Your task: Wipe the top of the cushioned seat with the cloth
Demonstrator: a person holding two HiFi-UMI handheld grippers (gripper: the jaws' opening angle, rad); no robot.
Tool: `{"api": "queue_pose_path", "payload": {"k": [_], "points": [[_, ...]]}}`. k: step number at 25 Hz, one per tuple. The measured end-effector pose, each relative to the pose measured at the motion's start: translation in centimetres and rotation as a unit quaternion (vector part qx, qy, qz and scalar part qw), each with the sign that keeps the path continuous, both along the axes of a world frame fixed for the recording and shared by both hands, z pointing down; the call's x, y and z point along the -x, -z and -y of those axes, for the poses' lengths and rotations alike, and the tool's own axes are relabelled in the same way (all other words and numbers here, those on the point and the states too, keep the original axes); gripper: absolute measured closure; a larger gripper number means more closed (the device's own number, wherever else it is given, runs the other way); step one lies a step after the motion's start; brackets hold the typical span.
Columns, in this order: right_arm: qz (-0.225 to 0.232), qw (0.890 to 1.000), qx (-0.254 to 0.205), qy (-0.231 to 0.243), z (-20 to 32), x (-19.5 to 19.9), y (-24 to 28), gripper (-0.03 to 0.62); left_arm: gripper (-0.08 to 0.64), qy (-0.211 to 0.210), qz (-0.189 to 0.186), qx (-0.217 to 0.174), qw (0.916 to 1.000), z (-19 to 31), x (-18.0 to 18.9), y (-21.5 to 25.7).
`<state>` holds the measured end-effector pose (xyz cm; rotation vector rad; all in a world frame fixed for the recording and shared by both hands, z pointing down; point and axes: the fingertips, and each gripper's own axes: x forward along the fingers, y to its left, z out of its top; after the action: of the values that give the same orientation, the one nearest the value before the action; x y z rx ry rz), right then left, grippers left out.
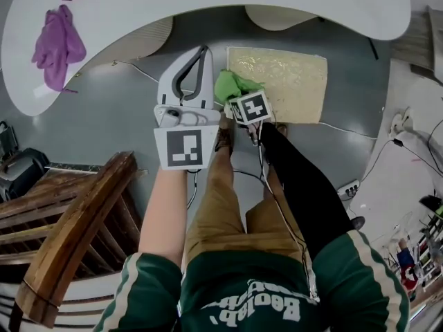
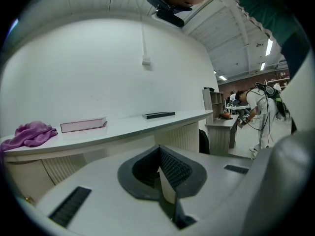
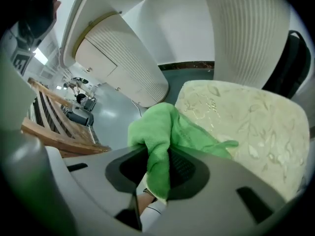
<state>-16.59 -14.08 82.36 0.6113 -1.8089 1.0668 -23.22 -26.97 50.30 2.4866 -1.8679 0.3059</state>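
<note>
The right tool [image 3: 158, 167] is pinching a bunched fold of the green cloth [image 3: 165, 132], mid-frame beside the left edge of the cushioned seat [image 3: 246, 127]. Soft and light, the cloth is likely flopping, so a thick fold suits gripping. The left tool [image 2: 165, 176] is sitting pressed together, empty.

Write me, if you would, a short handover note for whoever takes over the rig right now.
Left gripper: shut and empty, pointed at the white counter, away from the job.
Right gripper: shut on the green cloth, which bunches out ahead of the jaws.
Cushioned seat: straight ahead of the person, below the counter's edge. The cloth sits at the seat's left edge as the head view shows it.
Done: the cloth is gripped and at the seat.
Left: sweep the cloth across the seat top. The pictures do not show how much is already wiped.
</note>
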Motion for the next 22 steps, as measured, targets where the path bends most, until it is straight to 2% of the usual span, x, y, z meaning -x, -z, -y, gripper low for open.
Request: {"api": "queue_pose_path", "payload": {"k": [4, 7, 14, 22], "points": [[-0.02, 1.0, -0.012, -0.006, 0.9, -2.1, 0.4, 0.484, 0.545, -0.002, -0.005, -0.003, 1.0, 0.0, -0.6, 0.3], [-0.041, 0.999, -0.026, -0.021, 1.8, -5.6, 0.4, 0.483, 0.545, -0.006, -0.008, -0.01, 0.9999, 0.1, -2.0, 1.1], [-0.095, 0.993, -0.048, -0.059, 3.6, -17.0, 0.3, 0.483, 0.545, -0.009, -0.021, -0.018, 0.9996, 0.1, -5.7, 1.8], [-0.159, 0.979, -0.056, -0.117, 4.3, -30.2, 0.3, 0.483, 0.545, -0.033, -0.017, -0.024, 0.999, -0.4, -11.3, 2.1]]}}
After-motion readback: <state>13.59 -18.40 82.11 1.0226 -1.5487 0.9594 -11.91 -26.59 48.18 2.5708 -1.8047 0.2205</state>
